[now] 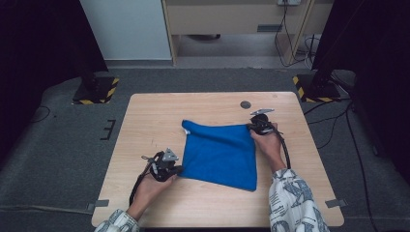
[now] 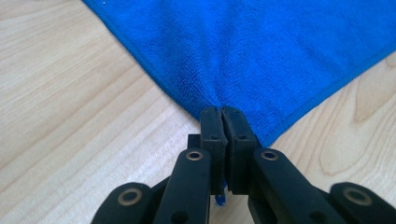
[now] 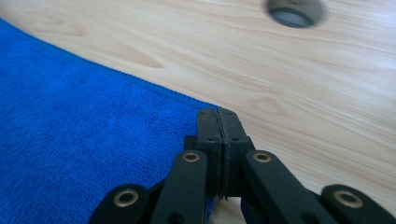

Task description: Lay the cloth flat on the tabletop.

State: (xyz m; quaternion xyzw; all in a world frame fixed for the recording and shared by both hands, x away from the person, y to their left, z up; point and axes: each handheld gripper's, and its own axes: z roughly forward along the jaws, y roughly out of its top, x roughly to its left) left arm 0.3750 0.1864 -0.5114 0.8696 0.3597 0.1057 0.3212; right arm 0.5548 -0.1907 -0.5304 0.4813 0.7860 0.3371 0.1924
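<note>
Cloth corners pinched by left hand-held gripper and right hand-held gripper; no writing legible

The square blue terry cloth looks soft, matt and nubbly; under it the pale wooden table is smooth, grained, faintly satin.

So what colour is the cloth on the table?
The cloth is solid bright blue, clearest in the left gripper view.
</note>
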